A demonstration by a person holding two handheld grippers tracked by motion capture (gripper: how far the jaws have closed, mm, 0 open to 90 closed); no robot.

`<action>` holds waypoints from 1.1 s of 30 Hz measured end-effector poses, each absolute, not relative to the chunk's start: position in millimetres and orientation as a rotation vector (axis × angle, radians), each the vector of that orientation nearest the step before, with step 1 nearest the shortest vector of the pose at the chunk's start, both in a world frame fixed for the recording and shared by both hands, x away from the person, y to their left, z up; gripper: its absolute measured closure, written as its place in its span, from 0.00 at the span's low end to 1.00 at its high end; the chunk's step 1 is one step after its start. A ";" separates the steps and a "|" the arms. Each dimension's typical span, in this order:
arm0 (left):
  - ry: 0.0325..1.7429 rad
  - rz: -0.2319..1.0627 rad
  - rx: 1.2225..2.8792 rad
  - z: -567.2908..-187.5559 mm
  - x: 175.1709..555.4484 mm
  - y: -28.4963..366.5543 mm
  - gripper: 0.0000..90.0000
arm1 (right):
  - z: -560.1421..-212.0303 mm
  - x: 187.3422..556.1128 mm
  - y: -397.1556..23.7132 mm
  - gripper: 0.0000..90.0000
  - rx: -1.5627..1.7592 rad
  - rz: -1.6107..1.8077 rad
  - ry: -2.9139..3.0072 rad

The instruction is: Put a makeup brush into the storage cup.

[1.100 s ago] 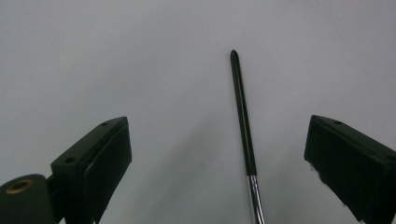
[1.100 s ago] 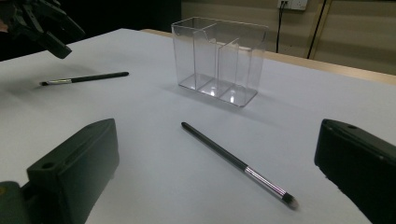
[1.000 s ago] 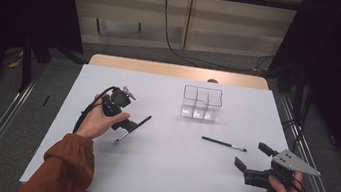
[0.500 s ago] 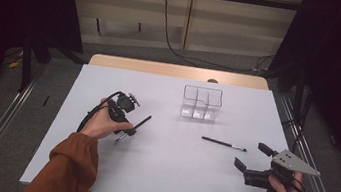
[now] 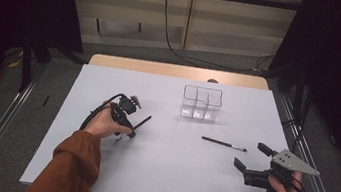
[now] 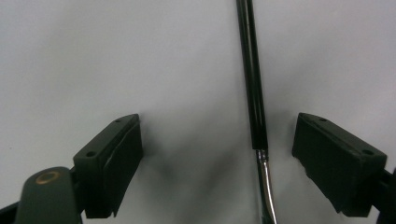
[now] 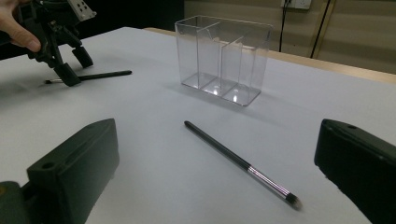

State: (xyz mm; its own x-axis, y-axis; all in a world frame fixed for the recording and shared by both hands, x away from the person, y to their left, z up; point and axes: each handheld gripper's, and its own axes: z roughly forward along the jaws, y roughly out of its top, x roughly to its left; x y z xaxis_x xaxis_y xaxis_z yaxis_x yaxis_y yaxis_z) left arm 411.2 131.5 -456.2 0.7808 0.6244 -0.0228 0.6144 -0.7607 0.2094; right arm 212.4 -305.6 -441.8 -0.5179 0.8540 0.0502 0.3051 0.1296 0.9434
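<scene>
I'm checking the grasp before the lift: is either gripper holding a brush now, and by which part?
Nothing is held. The left gripper straddles the black brush near its ferrule, jaws just closing, not touching.

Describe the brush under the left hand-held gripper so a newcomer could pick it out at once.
On the white table, look left of the clear three-compartment organizer. A thin black-handled brush lies flat between the open jaws of the left hand-held gripper. The other brush lies alone, right of centre.
</scene>
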 end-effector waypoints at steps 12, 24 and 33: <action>1.007 0.034 2.808 -453.1 416.1 126.1 0.33 | -441.7 212.1 -305.7 0.00 1.111 1.390 1.898; 1.009 0.032 2.810 -447.9 417.0 129.8 0.62 | -442.0 212.2 -305.5 0.00 1.117 1.391 1.898; 1.003 0.003 2.812 -447.1 417.4 130.0 0.84 | -442.0 212.2 -305.6 0.00 1.116 1.389 1.898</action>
State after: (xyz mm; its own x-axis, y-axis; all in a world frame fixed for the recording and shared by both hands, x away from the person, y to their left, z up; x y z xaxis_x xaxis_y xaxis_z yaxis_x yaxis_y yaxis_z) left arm 417.4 130.0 -447.1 0.7758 0.6290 -0.0501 0.6287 -0.7636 0.1473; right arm 212.2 -305.6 -442.0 -0.5172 0.8543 0.0518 0.3077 0.1291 0.9427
